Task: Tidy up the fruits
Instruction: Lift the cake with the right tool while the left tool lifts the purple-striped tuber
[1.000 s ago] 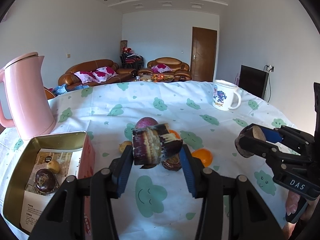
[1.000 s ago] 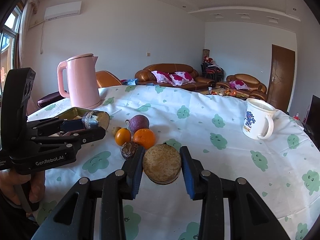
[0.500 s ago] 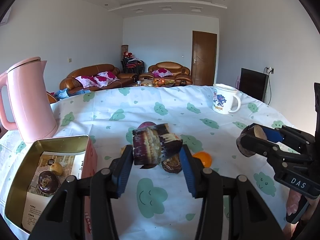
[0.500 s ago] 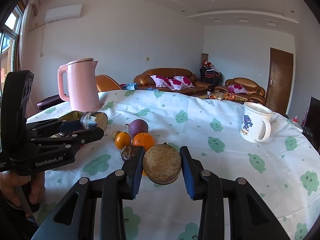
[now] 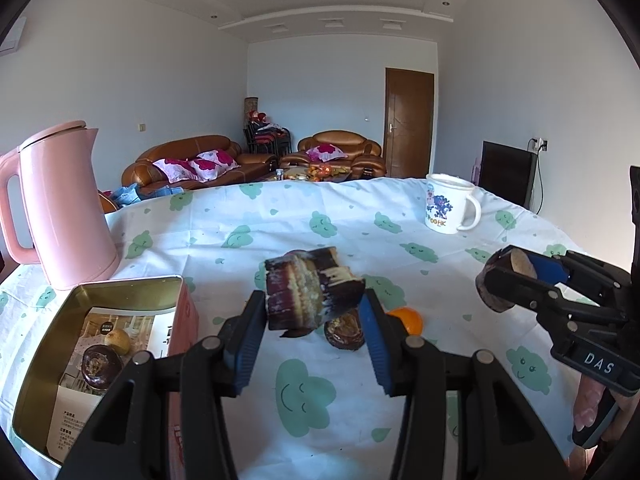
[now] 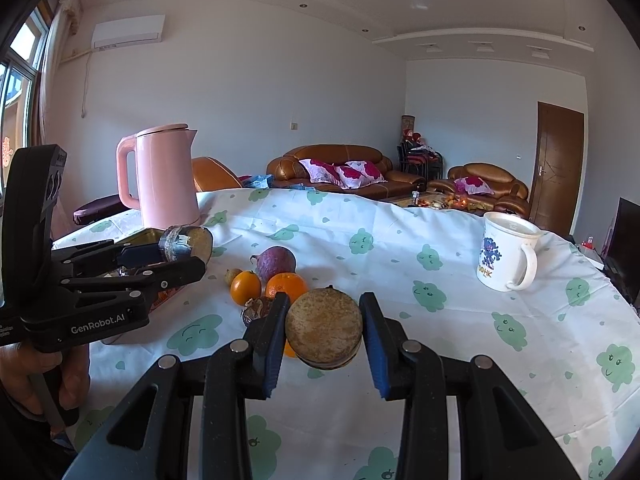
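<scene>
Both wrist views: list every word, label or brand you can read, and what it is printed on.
"DAS": on the right gripper, seen from the left wrist view.
"GenRobot.AI": on the left gripper, seen from the right wrist view.
"HK", with blurred letters before it: on the white mug.
Printed leaflet in the gold tin: text too small to read.
Red print on the tin's pink side: unreadable.

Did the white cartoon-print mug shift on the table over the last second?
No. The white cartoon-print ceramic mug stands beside the same green cloud print on the tablecloth as before.
</scene>
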A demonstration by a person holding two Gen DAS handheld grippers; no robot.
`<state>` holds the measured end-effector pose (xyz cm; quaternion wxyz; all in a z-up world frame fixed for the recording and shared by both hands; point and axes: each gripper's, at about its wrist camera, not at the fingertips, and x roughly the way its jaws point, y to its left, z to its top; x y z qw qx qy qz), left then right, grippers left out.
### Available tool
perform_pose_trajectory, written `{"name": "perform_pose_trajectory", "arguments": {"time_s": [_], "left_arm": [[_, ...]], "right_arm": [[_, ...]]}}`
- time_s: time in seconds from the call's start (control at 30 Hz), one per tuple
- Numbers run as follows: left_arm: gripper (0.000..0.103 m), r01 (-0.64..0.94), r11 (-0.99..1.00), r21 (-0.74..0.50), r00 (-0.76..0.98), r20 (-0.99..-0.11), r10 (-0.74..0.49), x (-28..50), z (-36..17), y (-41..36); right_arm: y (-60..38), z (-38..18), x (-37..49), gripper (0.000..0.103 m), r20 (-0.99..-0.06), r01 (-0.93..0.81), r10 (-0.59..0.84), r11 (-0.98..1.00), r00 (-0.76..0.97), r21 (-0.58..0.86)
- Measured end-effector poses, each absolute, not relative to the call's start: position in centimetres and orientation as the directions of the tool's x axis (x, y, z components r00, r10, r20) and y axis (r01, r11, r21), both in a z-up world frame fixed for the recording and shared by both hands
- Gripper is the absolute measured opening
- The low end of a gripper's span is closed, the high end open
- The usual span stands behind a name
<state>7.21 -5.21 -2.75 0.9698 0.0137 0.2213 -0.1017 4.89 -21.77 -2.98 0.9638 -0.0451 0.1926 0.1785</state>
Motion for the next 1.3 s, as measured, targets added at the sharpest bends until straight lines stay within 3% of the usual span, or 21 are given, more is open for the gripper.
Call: {"name": "perform_pose_trajectory", "arguments": {"time_s": [1.3], "left_arm": [[0.049,0.168,0.985,0.022,0.919,-0.365,-0.149,5.3,-2.0,-4.6]], "right_arm": [[-21.4,-1.9,3.2,0.037,-0.312,-0.354,0.316,0.932,0.896,-0.074]]}}
